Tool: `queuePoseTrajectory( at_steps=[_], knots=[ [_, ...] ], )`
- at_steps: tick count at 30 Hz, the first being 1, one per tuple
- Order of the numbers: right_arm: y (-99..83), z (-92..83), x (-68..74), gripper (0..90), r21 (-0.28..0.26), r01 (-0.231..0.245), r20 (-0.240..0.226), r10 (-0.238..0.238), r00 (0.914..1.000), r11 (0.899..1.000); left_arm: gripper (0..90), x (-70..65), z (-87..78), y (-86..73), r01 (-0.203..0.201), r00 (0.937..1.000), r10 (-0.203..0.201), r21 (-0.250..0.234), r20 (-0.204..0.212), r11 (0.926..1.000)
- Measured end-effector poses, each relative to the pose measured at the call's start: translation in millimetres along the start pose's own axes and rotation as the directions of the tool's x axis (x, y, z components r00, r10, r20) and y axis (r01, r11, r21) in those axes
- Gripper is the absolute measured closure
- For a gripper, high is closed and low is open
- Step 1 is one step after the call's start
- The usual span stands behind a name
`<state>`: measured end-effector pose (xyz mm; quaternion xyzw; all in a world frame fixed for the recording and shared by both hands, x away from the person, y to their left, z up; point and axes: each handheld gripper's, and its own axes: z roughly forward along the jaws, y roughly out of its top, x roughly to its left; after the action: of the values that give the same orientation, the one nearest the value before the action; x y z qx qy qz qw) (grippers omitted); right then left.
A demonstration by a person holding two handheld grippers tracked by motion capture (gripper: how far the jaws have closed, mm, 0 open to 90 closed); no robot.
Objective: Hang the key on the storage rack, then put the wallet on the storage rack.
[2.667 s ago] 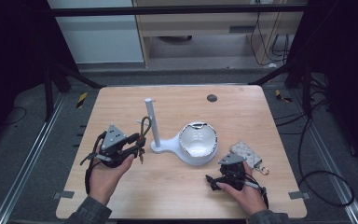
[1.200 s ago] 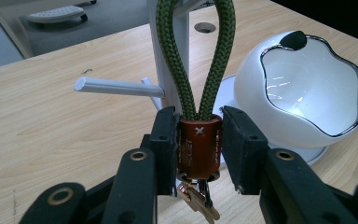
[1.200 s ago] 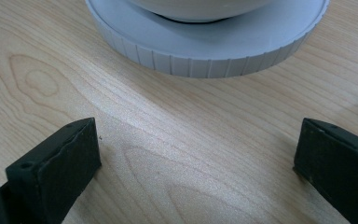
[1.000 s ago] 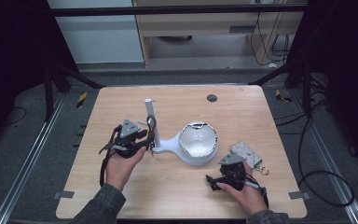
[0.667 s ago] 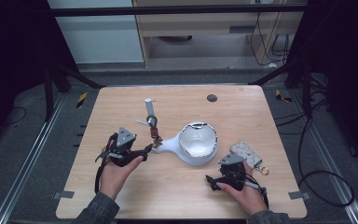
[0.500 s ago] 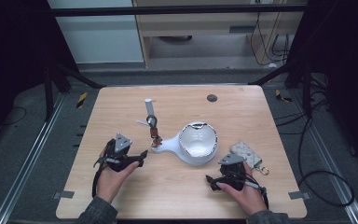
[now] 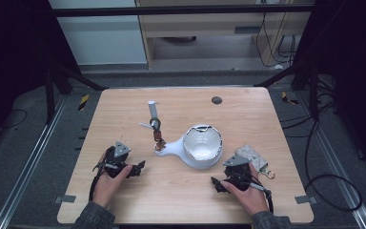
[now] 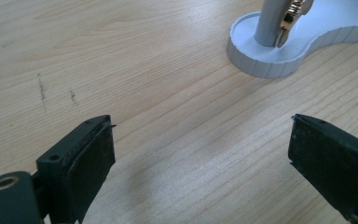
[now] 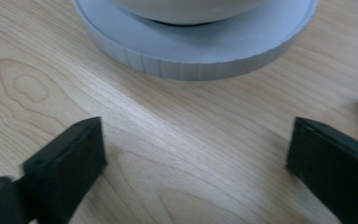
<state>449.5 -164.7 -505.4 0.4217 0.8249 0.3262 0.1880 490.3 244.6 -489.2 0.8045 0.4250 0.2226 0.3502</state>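
Both grippers rest low on the wooden table (image 7: 124, 105) with nothing between their jaws: the left gripper (image 7: 140, 165) has just been opening and now stands wide apart over bare wood, as the left gripper view shows, and the right gripper (image 7: 214, 181) has just been closing a little yet its jaws remain clearly apart, empty, facing the round foot of the white stand (image 9: 191, 51). Ahead of the left gripper, a small metal keyring (image 7: 158, 135) with a brown and gold-coloured fob hangs around the grey post (image 7: 152, 112) of that stand; its gilt tip (image 8: 286, 21) dangles just above the ribbed base, touching or nearly touching the post. It looks light, hard and slick, free to swing and slide down the post, so it would best be pinched across the flat fob rather than on the thin ring, and lifted straight up off the post's top. The stand itself seems a light plastic piece that could tip or skid if tugged sideways; its white bowl (image 7: 202, 145) sits near the right gripper. Beside the right hand (image 7: 248, 191) lies a patterned pouch (image 7: 253, 155) with a clasp
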Motion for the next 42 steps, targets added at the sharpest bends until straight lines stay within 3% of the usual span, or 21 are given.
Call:
queuePoseTrajectory(
  at_steps=[1,3,6,10,17,21,28,34,38,42],
  knots=[
    [5.5,-12.9,-0.8,4.5,-0.005,0.046,0.009,-0.046,0.9989,0.999,6.7,3.3,1.1,-1.6,0.008,1.0000,-0.008,0.009,-0.003,0.9999],
    [11.4,-27.2,-5.5,5.8,-0.015,0.050,0.003,-0.050,0.9987,0.999,6.6,5.7,3.5,-3.3,0.016,0.9999,-0.016,0.023,-0.006,0.9996],
    [16.1,-46.2,-19.2,5.8,0.002,0.061,0.039,-0.061,0.9974,0.998,6.6,8.0,6.8,-4.6,0.035,0.9992,-0.034,0.046,-0.022,0.9983],
    [16.1,-67.8,-40.4,5.3,-0.004,0.017,0.057,-0.017,0.9982,1.000,6.6,11.6,9.2,-8.9,0.051,0.9975,-0.048,0.070,-0.053,0.9962],
    [12.2,-88.1,-61.6,6.3,0.006,-0.031,0.086,0.030,0.9958,1.000,6.6,16.8,9.6,-12.5,0.078,0.9952,-0.073,0.079,-0.065,0.9939],
    [12.9,-90.5,-67.1,6.1,0.015,-0.028,0.096,0.027,0.9950,0.999,5.8,19.4,10.2,-14.4,0.099,0.9939,-0.095,0.073,-0.057,0.9924],
    [13.3,-80.4,-80.7,6.1,0.093,-0.054,0.086,0.046,0.9952,0.994,3.2,20.4,11.5,-16.7,0.101,0.9936,-0.098,0.053,-0.056,0.9935],
    [13.5,-68.6,-89.7,7.9,0.184,-0.071,0.051,0.063,0.9967,0.980,3.0,20.2,11.6,-16.6,0.099,0.9938,-0.096,0.053,-0.056,0.9937],
    [14.8,-61.7,-91.9,11.3,0.216,-0.089,0.028,0.085,0.9960,0.972,2.7,20.1,11.7,-16.6,0.097,0.9940,-0.094,0.054,-0.056,0.9938],
    [19.7,-57.7,-93.2,14.4,0.256,-0.084,0.032,0.079,0.9964,0.963,2.4,19.9,12.0,-16.5,0.098,0.9940,-0.095,0.053,-0.055,0.9938]
  ],
)
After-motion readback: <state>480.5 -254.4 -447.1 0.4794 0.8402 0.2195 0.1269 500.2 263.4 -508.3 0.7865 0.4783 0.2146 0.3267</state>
